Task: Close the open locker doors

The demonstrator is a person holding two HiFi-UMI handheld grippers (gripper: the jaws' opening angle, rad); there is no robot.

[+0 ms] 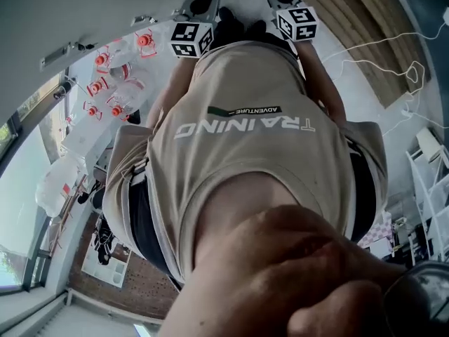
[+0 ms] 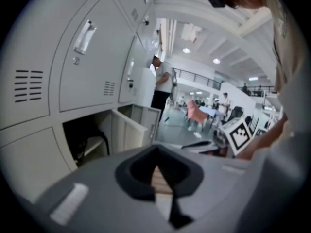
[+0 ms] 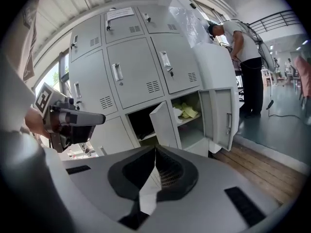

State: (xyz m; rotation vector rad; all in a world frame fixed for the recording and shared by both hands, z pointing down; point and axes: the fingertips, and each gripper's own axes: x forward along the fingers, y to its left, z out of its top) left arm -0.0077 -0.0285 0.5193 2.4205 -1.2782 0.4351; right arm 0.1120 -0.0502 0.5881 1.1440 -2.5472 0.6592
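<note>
Lockers (image 3: 138,72) stand grey, two lower doors (image 3: 163,125) open above wooden floor (image 3: 272,171).

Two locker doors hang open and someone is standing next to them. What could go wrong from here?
1. The bystander stands close to the far open door; swinging it could bump them.
2. Yellow items on that compartment's shelf might jam the door if they stick out.
3. A cable on the floor nearby could trip whoever walks up.
</note>
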